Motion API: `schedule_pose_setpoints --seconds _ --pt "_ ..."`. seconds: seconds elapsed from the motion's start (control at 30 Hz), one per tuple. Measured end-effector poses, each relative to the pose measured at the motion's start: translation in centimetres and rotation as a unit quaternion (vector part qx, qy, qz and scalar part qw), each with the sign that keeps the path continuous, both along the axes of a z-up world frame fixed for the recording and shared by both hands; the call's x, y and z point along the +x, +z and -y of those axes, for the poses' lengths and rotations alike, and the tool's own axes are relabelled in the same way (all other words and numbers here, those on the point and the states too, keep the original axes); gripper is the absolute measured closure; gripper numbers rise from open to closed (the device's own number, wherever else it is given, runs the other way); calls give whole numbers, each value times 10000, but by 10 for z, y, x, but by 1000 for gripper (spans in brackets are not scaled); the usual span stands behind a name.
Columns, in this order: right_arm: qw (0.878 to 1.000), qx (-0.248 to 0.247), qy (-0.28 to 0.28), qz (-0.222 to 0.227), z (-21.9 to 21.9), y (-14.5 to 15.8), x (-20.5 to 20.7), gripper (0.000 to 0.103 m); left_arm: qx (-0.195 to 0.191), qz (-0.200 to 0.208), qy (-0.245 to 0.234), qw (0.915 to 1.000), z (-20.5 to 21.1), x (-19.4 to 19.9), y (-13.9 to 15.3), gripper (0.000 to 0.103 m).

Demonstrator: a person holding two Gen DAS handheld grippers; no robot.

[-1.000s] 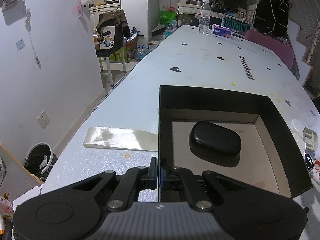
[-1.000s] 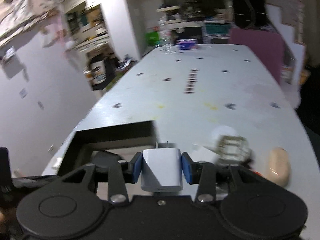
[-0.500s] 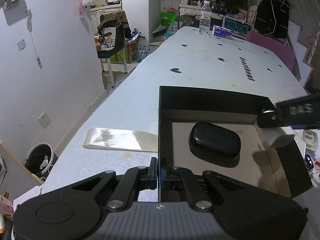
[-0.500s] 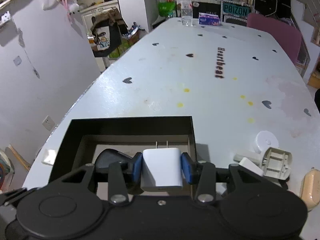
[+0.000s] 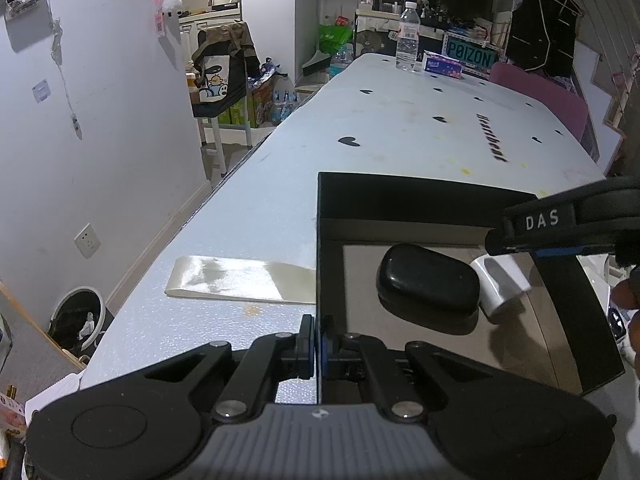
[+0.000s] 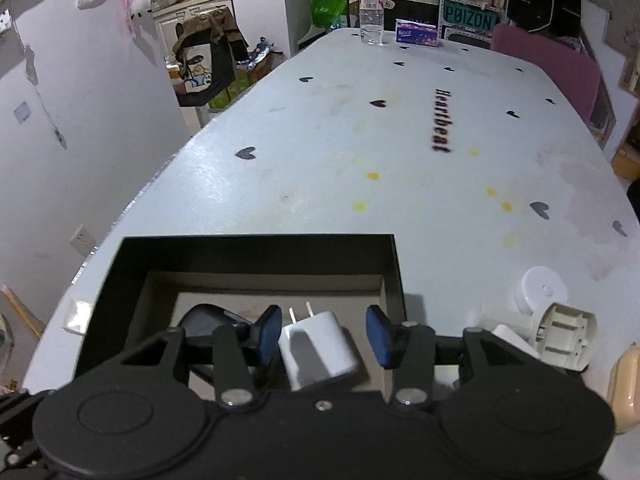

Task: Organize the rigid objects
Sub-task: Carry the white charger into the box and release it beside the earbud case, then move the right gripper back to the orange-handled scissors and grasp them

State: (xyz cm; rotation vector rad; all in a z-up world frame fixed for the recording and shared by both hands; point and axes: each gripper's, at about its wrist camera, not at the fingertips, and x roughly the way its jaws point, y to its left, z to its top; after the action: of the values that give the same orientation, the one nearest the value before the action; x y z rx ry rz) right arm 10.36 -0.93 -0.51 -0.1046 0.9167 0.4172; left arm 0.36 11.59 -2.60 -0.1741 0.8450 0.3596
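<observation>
My left claw (image 5: 316, 338) pinches the box (image 5: 400, 196) wall. My right claw (image 6: 323, 334) gapes wide, the white charger (image 6: 320, 350) loose between its pads, inside the box, beside a black case (image 5: 428, 280).

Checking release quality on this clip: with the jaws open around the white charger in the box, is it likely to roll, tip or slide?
The white charger looks blocky and flat-sided, so rolling seems unlikely. It appears tilted beside the black case, so it may settle flat. Its glossy shell could slide on the black box floor if nudged.
</observation>
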Motion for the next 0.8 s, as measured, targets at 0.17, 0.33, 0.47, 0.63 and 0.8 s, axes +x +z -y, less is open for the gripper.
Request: schedule_pose_setpoints --seconds 0.17,0.33,0.47,0.63,0.8 --pt "9999 62 68 66 1 8 -6 56 6 0 0 10000 1 0 1 100" --pt "9997 177 124 139 9 19 -14 56 -4 0 4 10000 1 0 1 100" --pt "9991 309 141 249 23 31 -28 55 -7 -1 3 10000 1 0 1 100" --pt "9981 506 119 324 45 42 -45 55 -6 1 4 10000 1 0 0 100" --pt "9975 555 43 441 67 49 -61 49 -6 1 5 10000 1 0 1 100"
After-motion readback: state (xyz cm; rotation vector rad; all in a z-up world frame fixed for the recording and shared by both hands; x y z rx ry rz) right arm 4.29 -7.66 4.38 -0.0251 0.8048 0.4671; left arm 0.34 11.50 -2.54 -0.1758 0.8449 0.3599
